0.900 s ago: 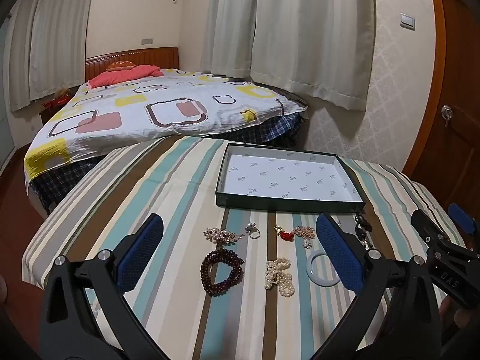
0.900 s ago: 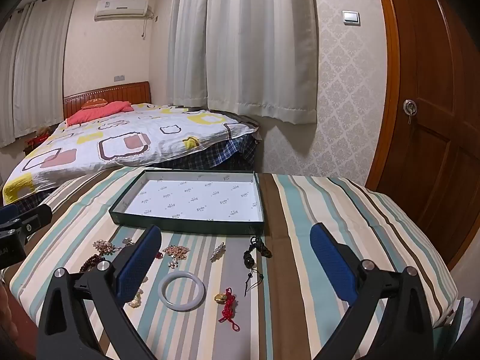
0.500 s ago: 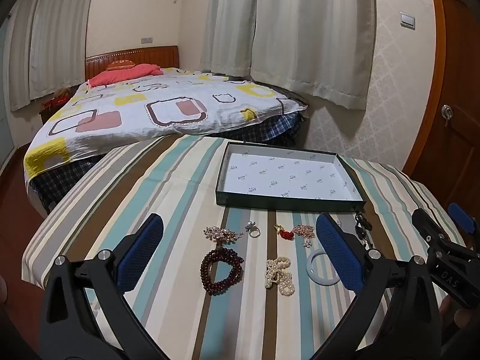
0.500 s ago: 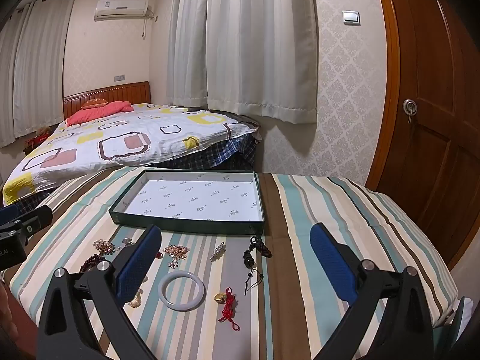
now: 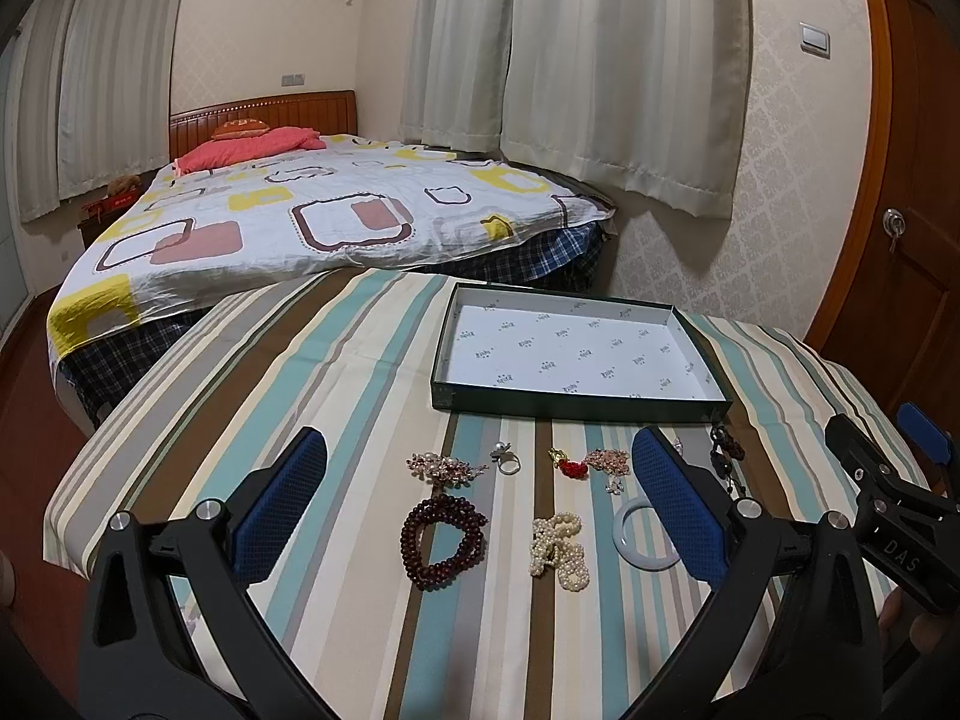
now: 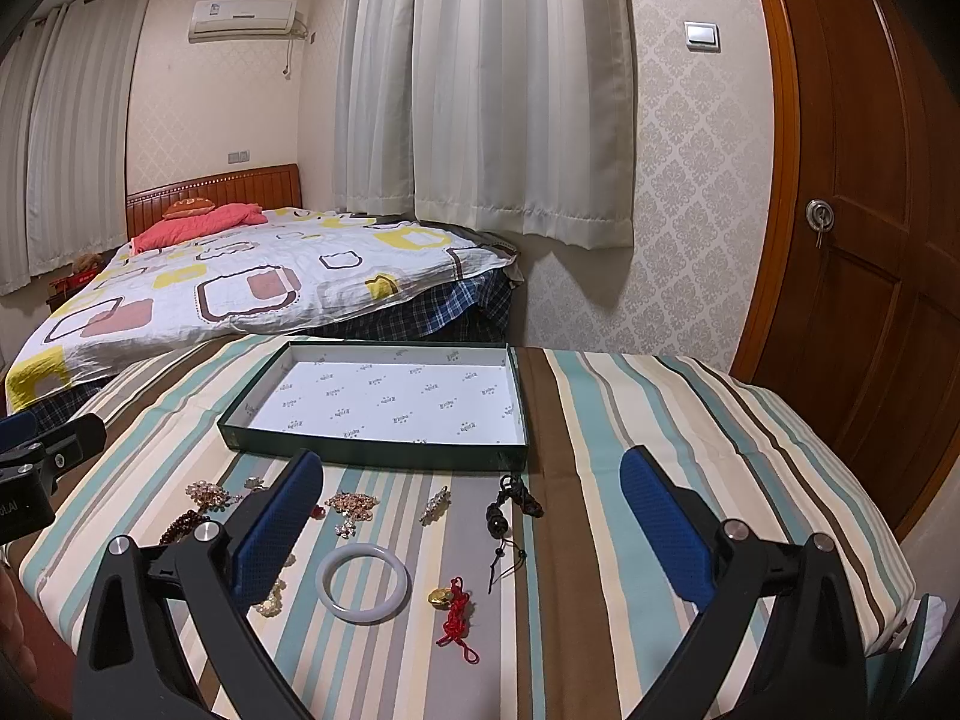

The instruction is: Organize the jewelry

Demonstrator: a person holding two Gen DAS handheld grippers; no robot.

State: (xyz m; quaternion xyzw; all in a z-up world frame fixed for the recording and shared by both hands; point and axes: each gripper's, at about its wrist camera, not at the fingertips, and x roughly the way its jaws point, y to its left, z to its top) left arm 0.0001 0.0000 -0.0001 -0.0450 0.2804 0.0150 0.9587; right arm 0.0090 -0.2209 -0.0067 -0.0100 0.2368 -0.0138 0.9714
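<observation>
A striped cloth covers the tabletop [image 5: 252, 396], and a shallow dark green tray [image 5: 576, 405] with a white printed lining sits on its far side, with nothing in it. All the jewelry lies on the cloth just near of the tray.

The left tool [image 5: 480, 498] hangs above the near edge with its blue-padded fingers [image 5: 279, 498] spread wide apart and nothing between them. Framed between them are a dark red bead bracelet [image 5: 444, 540] and, to its right, a bunched pearl strand [image 5: 561, 546]. Farther off lie a pink-gold brooch [image 5: 444, 468], a small ring [image 5: 507, 463], a red and gold charm [image 5: 567, 465] and a rose-gold cluster piece [image 5: 609, 462]. A white jade bangle [image 5: 636, 546] is partly hidden behind the right finger.

The right tool [image 6: 474, 534] is likewise held wide apart and grips nothing. In its view the white jade bangle [image 6: 363, 582] lies flat between the fingers, with a gold ingot on a red knotted cord [image 6: 453, 612] just to its right. A black beaded tassel charm [image 6: 510, 516] lies close to the tray's near right corner, and a small silver brooch [image 6: 435, 504] sits to its left. The rose-gold cluster piece [image 6: 354, 507] is just beside the left finger [image 6: 279, 534].

Beyond the tabletop are a bed [image 6: 240, 282] with a patterned cover, pale curtains [image 6: 480, 90] and a wooden door [image 6: 870, 240] at the right.
</observation>
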